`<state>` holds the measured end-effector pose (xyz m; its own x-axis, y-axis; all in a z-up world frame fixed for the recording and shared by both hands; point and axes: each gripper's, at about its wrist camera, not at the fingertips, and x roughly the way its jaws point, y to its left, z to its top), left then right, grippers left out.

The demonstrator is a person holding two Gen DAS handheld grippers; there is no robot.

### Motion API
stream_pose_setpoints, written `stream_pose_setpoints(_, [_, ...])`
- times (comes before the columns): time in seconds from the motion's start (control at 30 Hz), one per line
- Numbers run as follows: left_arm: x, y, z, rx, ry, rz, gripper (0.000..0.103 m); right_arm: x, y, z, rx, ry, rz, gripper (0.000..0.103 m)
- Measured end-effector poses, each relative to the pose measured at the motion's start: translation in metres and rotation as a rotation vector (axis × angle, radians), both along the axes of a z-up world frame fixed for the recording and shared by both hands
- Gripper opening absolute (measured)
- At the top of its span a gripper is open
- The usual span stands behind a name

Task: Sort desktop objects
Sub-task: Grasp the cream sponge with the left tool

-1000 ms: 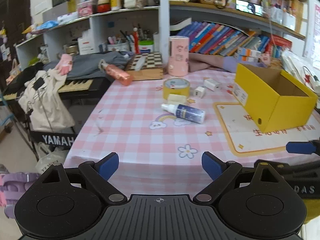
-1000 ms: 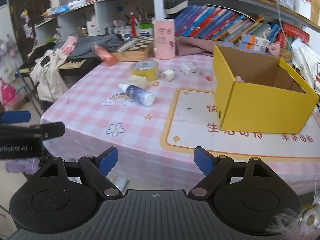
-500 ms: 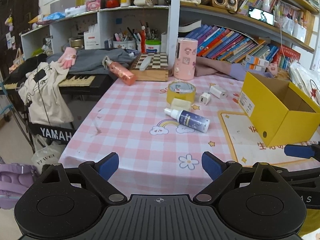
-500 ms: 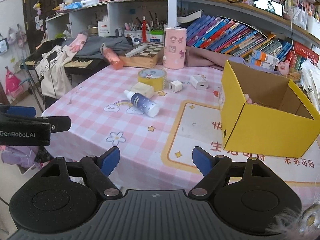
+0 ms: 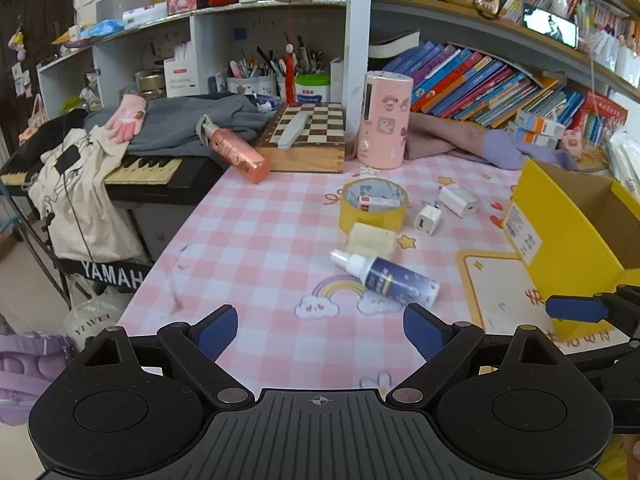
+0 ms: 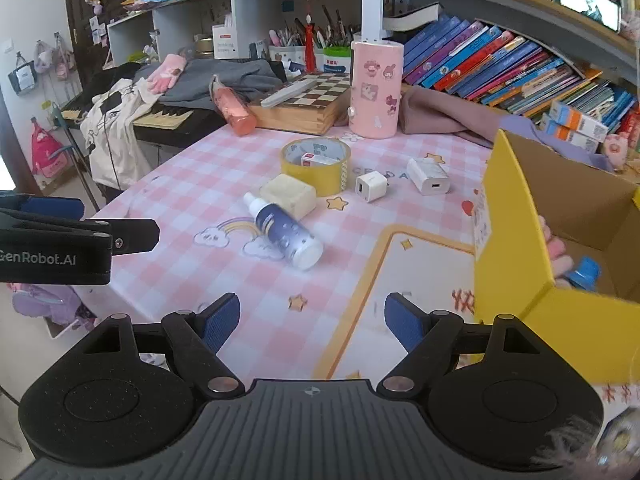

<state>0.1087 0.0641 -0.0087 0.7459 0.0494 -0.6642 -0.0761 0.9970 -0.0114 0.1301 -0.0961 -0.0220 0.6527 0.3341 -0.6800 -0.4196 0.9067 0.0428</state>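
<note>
On the pink checked tablecloth [image 5: 248,248] lie a white-and-purple spray bottle [image 5: 386,278] on its side, a cream block [image 5: 372,240], a yellow tape roll [image 5: 374,204] and two white chargers [image 5: 428,219] [image 5: 458,200]. The bottle also shows in the right wrist view [image 6: 286,232]. An open yellow box [image 6: 532,240] stands at the right with pink and blue items inside. My left gripper [image 5: 320,330] is open and empty, over the table's near edge. My right gripper [image 6: 312,322] is open and empty, near the box's front left corner.
A pink cylinder [image 5: 384,120], a chessboard box [image 5: 308,140] and an orange-pink bottle [image 5: 236,154] stand at the table's back. Shelves of books rise behind. A keyboard piano [image 5: 140,172] with clothes sits to the left. A yellow-bordered mat [image 6: 400,280] lies before the box.
Both grippers have moved forward toward the table and a little higher; the objects look nearer. Both stay open. No object on the table has moved.
</note>
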Motion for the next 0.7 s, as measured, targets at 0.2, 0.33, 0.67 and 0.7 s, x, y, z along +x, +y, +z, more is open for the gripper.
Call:
stream_pose_setpoints(0.2, [0.043, 0.002, -0.002, -0.032, 0.057, -0.036, 0.092, 0.035, 0.007, -0.008, 0.039, 0.048, 0.038, 0.078])
stream_pose_setpoints(0.33, [0.074, 0.001, -0.008, -0.021, 0.086, -0.080, 0.092, 0.053, 0.017, -0.012, 0.043, 0.052, 0.077, 0.073])
stream_pose_setpoints(0.67, [0.148, 0.003, -0.026, -0.069, 0.150, -0.170, 0.090, 0.084, 0.039, -0.027, -0.039, 0.038, 0.193, 0.061])
stream_pose_setpoints(0.7, [0.154, 0.001, -0.030, -0.071, 0.170, -0.191, 0.090, 0.086, 0.039, -0.028, -0.043, 0.043, 0.196, 0.061])
